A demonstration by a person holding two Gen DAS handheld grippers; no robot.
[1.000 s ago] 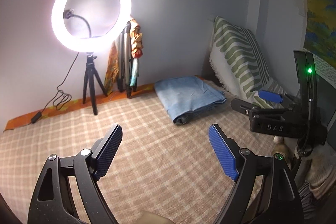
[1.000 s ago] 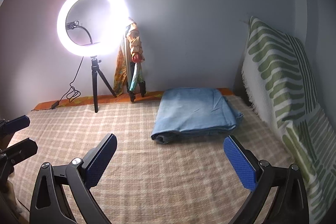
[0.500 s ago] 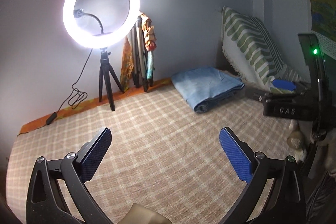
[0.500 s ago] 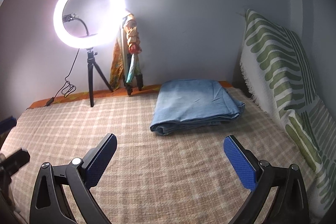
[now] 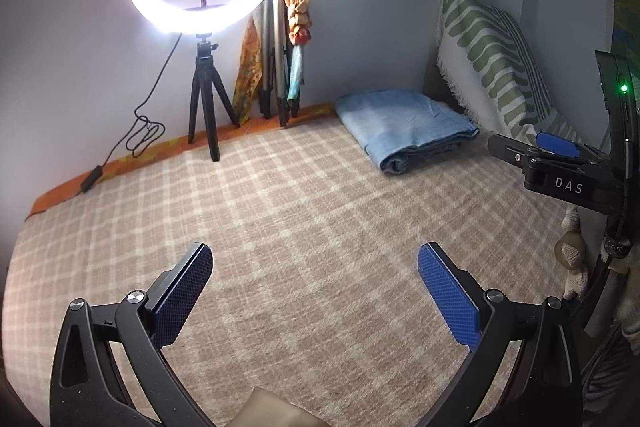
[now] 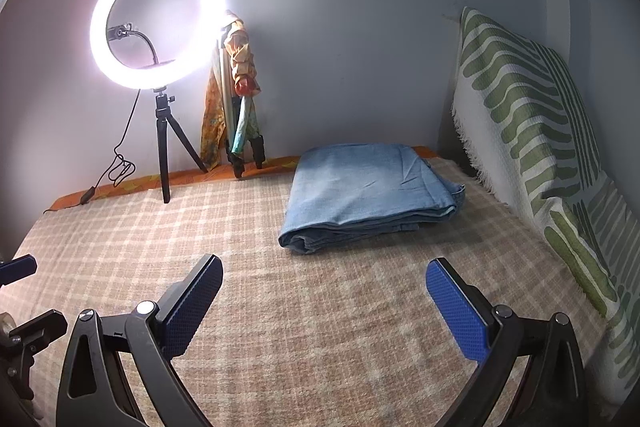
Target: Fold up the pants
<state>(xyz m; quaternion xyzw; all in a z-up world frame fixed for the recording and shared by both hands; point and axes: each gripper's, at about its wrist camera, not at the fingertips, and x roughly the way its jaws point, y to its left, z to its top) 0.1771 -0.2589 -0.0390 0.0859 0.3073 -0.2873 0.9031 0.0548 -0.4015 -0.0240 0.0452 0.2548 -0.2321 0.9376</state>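
Light blue pants (image 5: pixel 404 125) (image 6: pixel 368 187) lie folded in a thick stack at the back right of the checked beige blanket (image 5: pixel 312 219) (image 6: pixel 320 307). My left gripper (image 5: pixel 314 259) hovers open over bare blanket, well short and left of the stack, nothing between its blue pads. My right gripper (image 6: pixel 324 269) is open too, empty, just in front of the folded stack's near edge. At the right edge of the left wrist view I see the right gripper's body (image 5: pixel 560 171); the left gripper's fingers (image 6: pixel 18 269) show at the far left of the right wrist view.
A lit ring light on a small black tripod (image 5: pixel 204 99) (image 6: pixel 162 147) stands by the back wall, its cable (image 5: pixel 140 135) trailing left. A folded tripod with colourful cloth (image 5: pixel 280 67) (image 6: pixel 236 99) leans beside it. A green-patterned throw (image 5: pixel 488 59) (image 6: pixel 540 147) covers the right side.
Both grippers have sunk lower over the blanket. The left gripper's jaws stand wider than a second ago. The folded pants have not moved.
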